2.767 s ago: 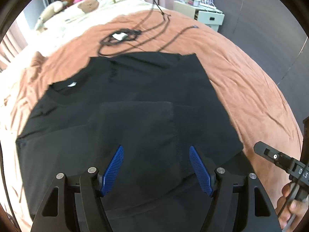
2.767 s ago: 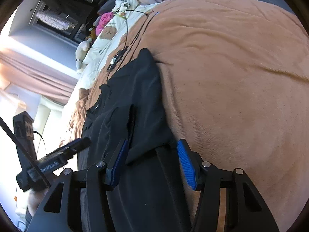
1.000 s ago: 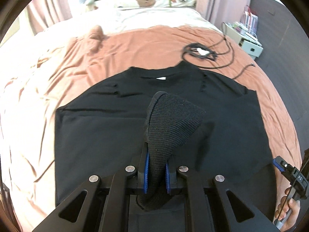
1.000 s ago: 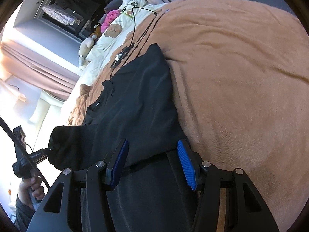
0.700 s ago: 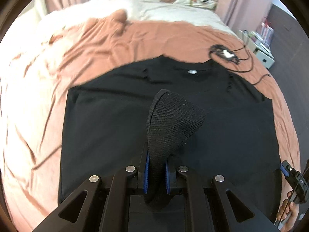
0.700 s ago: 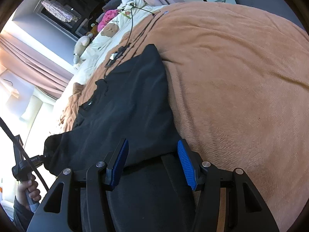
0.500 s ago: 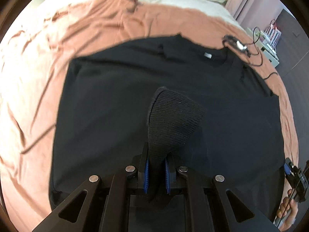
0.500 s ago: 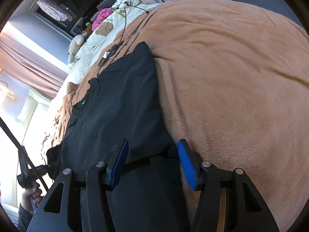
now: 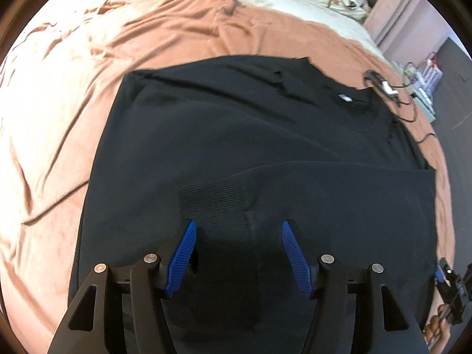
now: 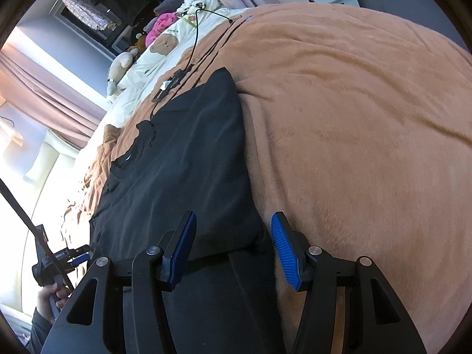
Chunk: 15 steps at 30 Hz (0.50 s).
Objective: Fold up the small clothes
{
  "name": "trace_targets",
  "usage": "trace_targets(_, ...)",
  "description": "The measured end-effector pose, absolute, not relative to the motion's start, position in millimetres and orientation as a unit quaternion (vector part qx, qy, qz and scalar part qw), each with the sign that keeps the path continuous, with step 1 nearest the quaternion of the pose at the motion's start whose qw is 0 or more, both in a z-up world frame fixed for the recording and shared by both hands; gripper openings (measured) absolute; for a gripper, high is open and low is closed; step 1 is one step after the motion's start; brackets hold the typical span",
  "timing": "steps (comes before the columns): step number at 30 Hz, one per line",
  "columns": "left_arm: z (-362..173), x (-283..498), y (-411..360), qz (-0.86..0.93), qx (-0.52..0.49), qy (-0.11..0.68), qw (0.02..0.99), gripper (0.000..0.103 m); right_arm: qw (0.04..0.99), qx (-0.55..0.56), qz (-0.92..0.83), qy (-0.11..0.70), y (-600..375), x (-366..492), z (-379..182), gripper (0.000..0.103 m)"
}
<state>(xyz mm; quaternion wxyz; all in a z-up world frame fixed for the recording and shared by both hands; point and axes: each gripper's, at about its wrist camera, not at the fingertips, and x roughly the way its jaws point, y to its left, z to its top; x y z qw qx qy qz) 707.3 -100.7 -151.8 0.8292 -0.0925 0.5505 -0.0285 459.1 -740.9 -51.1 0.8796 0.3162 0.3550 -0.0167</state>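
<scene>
Left wrist view looks steeply down on a black sweater (image 9: pixel 236 135) spread flat across a brown blanket (image 9: pixel 73 112), with rumpled blanket out at nine o'clock. Near the middle, a sleeve is folded across the sweater's body, and its ribbed cuff (image 9: pixel 212 203) lies just ahead of the left gripper (image 9: pixel 237 253). That gripper's blue jaws are spreading apart; the cuff lies between them, with neither pad pressing on it. Up at two o'clock a black cable (image 9: pixel 392 94) coils on the blanket beside the collar.

Right wrist view shows a hand (image 10: pixel 51 295) at eight o'clock gripping the other tool. At the centre, the right gripper (image 10: pixel 231 250) is parted about halfway, its jaws straddling the sweater's near corner without pinching it. Bare blanket fills everything out to three o'clock.
</scene>
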Motion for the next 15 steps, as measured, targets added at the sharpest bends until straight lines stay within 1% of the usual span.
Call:
trace_targets(5, -172, 709, -97, -0.018, -0.089, 0.560, 0.824, 0.062, 0.879, 0.293, -0.023, 0.376, -736, 471, -54, 0.051)
trace_targets(7, -175, 710, -97, -0.020, -0.089, 0.558, 0.825, 0.062, 0.884, 0.264, -0.029, 0.385, -728, 471, -50, 0.046)
trace_targets(8, -175, 710, -97, -0.021, -0.088, 0.555, 0.827, 0.062, 0.884, 0.254, -0.032, 0.390, -726, 472, -49, 0.041)
trace_targets(10, -175, 710, -98, -0.024, -0.085, 0.553, 0.828, 0.052, 0.884, 0.245, -0.039, 0.397, -723, 471, -47, 0.037)
trace_targets(11, -175, 708, -98, -0.029, -0.084, 0.553, 0.828, 0.043, 0.883, 0.244, -0.043, 0.398, -723, 470, -47, 0.034)
trace_targets(12, -175, 707, -100, -0.035, -0.085, 0.552, 0.829, 0.032, 0.883, 0.241, -0.046, 0.399, -722, 470, -46, 0.032)
trace_targets(13, -173, 706, -102, -0.046, -0.084, 0.552, 0.828, 0.026, 0.884, 0.238, -0.047, 0.399, -720, 470, -44, 0.031)
trace_targets(14, -172, 706, -103, -0.052, -0.082, 0.552, 0.828, 0.017, 0.885, 0.234, -0.047, 0.400, -719, 471, -44, 0.028)
trace_targets(15, -170, 705, -106, -0.056, -0.073, 0.551, 0.829, 0.016, 0.886, 0.230, -0.048, 0.401, -717, 470, -43, 0.026)
